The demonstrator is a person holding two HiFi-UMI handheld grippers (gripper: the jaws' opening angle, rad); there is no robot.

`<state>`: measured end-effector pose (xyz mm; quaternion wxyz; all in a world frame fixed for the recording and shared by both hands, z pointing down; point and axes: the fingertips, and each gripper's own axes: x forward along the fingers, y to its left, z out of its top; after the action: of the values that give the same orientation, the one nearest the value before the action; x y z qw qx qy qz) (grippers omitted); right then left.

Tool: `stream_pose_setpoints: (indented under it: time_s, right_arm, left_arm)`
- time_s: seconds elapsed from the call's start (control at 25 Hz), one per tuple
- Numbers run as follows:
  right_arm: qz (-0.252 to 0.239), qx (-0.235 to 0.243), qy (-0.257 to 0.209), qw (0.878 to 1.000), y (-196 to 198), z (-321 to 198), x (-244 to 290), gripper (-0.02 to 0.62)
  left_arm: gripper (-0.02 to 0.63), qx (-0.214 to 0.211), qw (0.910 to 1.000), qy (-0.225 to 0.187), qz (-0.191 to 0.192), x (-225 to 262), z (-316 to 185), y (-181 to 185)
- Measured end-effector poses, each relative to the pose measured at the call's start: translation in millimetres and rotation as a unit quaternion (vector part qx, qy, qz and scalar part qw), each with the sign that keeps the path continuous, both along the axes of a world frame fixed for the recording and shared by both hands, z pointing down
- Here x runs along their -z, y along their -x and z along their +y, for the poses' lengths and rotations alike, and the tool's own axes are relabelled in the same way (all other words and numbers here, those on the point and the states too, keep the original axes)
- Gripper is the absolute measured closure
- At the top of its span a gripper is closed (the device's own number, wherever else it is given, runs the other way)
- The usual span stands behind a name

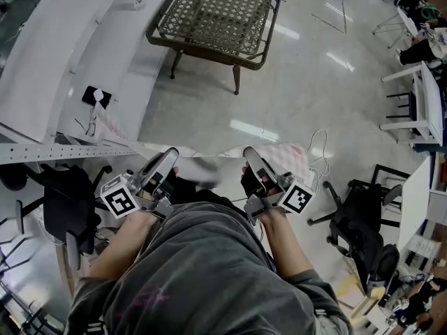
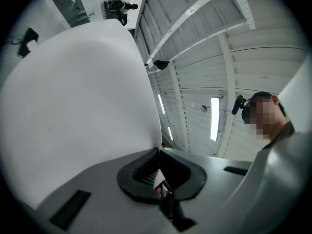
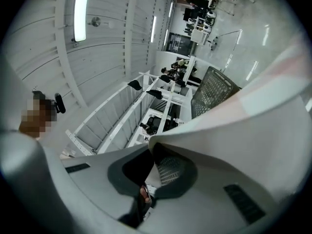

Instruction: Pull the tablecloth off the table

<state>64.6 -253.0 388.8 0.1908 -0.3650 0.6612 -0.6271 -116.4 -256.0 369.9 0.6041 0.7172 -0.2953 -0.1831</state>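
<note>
The left gripper [image 2: 158, 160] has its two jaws pressed together, and a thin edge of the tablecloth [image 1: 206, 165] is pinched between the ribbed pads. In the left gripper view the white cloth rises from the jaws as a broad, smooth sheet and fills most of the left side of the picture.

The right gripper [image 3: 152, 155] is almost fully closed as well, and it also clamps an edge of the same cloth. In the right gripper view the fabric runs from the pads up and to the right, as a pale band with a light pink tone near its far edge.

In the head view both grippers are held close in front of the person's body, side by side, with the jaws pointing away from the chest. The cloth hangs between them in a loose, sagging span. Beyond the right gripper it gathers into a crumpled bunch with a faint pink pattern. Beyond the left gripper a narrow strip of it stretches toward the long white table [image 1: 49, 40] at the left.

The wicker table [image 1: 216, 12] stands well apart from the grippers on the shiny floor [image 1: 293, 96], and the cloth does not touch it. A black chair [image 1: 66, 194] stands near the person's left side.
</note>
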Motion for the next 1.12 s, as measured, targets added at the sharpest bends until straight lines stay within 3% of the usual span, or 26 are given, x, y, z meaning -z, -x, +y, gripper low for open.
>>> stream_pose_setpoints:
  time_s: [0.76, 1.12]
  right_arm:
    - [0.012, -0.026, -0.042, 0.999, -3.0, -49.4, 23.0, 0.591]
    - [0.015, -0.024, -0.037, 0.999, -1.5, -55.8, 18.6, 0.591]
  left_arm:
    - [0.606, 0.01, 0.9989, -0.045, 0.006, 15.9, -50.2, 5.9]
    - [0.606, 0.013, 0.9991, -0.038, 0.01, 11.8, -55.4, 5.9]
